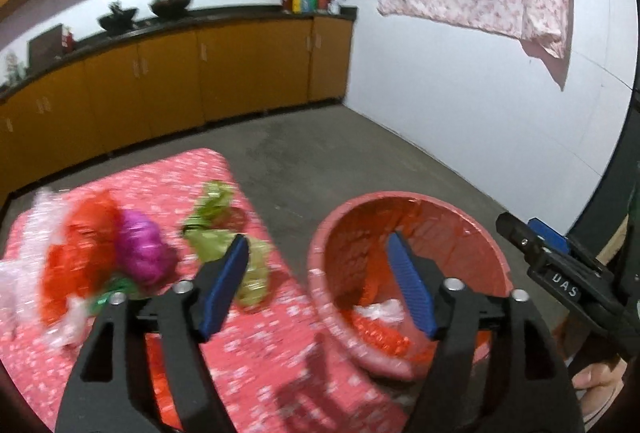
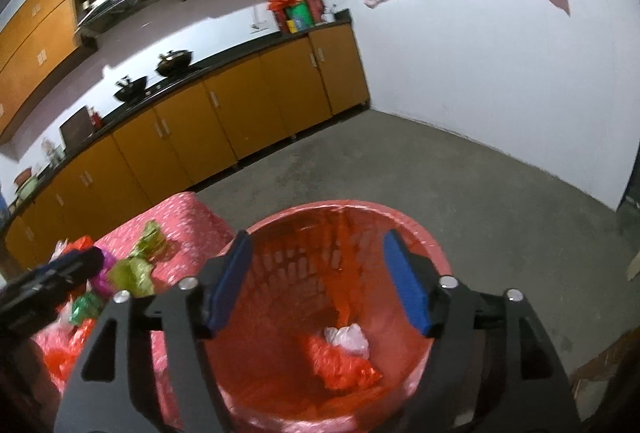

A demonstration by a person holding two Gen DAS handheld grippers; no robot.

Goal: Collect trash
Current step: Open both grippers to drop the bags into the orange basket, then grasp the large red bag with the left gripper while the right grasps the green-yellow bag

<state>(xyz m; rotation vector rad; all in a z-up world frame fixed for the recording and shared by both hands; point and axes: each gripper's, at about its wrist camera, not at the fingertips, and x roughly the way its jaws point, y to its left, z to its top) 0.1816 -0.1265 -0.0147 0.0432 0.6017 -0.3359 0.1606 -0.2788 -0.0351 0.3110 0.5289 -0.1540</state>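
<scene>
trash (image 2: 340,357) lay in the red bin (image 2: 424,241); right tool (image 2: 316,281) and left tool (image 1: 316,285) were both spread, empty.

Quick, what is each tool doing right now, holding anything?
Left tool: open, holding nothing, over the table's edge.
Right tool: open, holding nothing, above the red bin.

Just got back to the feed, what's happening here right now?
A person with a handheld gripper in each hand is clearing crumpled wrappers off a pink-covered table into a red basket. Both the left gripper and the right gripper are open with nothing between their fingers. A red wrapper and a white one already lie in the basket. Green wrappers, a magenta one and others remain on the table.
</scene>
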